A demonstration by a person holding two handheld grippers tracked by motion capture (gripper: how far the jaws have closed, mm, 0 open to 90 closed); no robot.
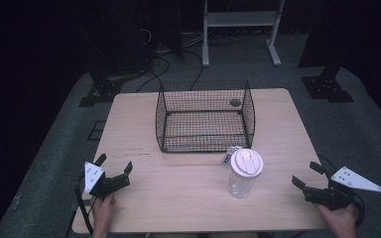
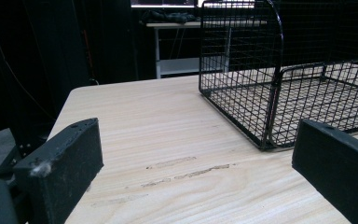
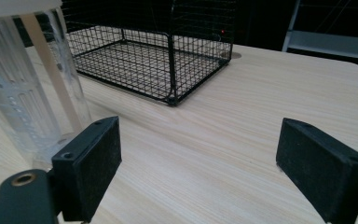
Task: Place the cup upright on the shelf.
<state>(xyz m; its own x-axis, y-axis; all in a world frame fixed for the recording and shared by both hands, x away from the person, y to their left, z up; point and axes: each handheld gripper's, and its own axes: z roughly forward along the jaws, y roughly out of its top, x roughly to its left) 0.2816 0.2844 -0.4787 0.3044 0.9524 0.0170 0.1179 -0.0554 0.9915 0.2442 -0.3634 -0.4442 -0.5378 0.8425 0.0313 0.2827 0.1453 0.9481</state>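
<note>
Two grippers rest at the near edge of a wooden table [image 1: 144, 109], the left gripper [image 1: 114, 166] and right gripper [image 1: 308, 175] both spread wide and empty, apparently ready. Between them stands a clear lidded jar [image 1: 245, 172], just before a wire basket [image 1: 204, 117].

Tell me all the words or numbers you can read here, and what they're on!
None can be read for sure.
White tag lying beside the clear plastic jar, in front of the wire basket: it has dark print, but it is too small and blurred to read.
Jar lid: faint marks, no readable letters.
</note>
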